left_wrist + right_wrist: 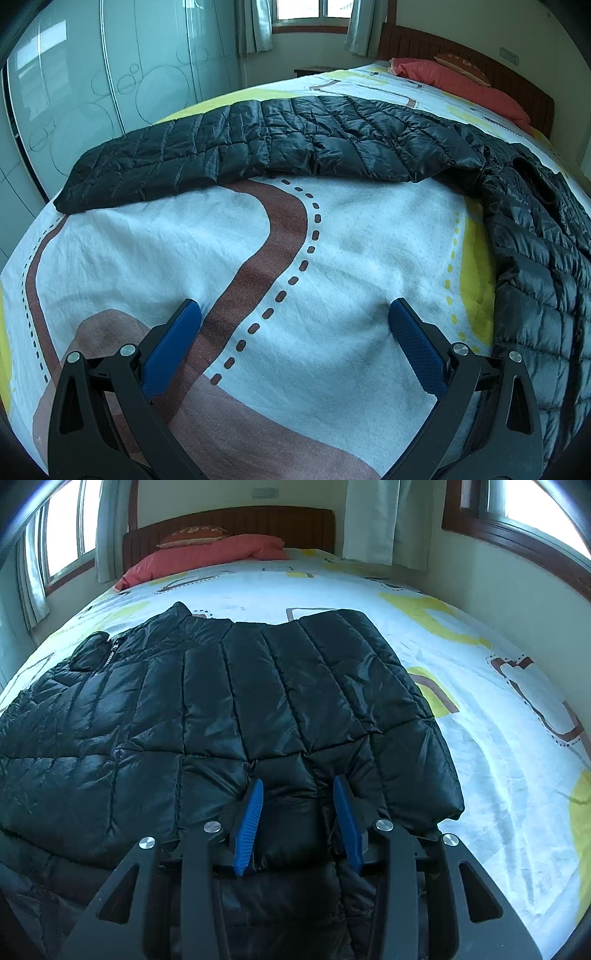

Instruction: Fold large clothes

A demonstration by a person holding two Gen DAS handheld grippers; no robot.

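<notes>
A black quilted puffer jacket (147, 720) lies spread on the bed. In the right wrist view its collar and zipper sit at the far left, and a panel with lengthwise quilting (314, 672) lies folded over the body. My right gripper (299, 781) is shut on a puffy fold of the jacket's near edge, which bulges between the blue pads (253, 812). In the left wrist view one long sleeve (295, 140) stretches across the bed, with the jacket's body (535, 266) at the right. My left gripper (294, 304) stands wide open over the bare sheet, holding nothing.
The bed sheet (332, 240) is white with brown road stripes and yellow patches. Red pillows (207, 555) lean on a wooden headboard (236, 520). A glass-fronted wardrobe (92, 81) stands past the bed's left edge. A wall with curtained windows (498, 565) borders the right side.
</notes>
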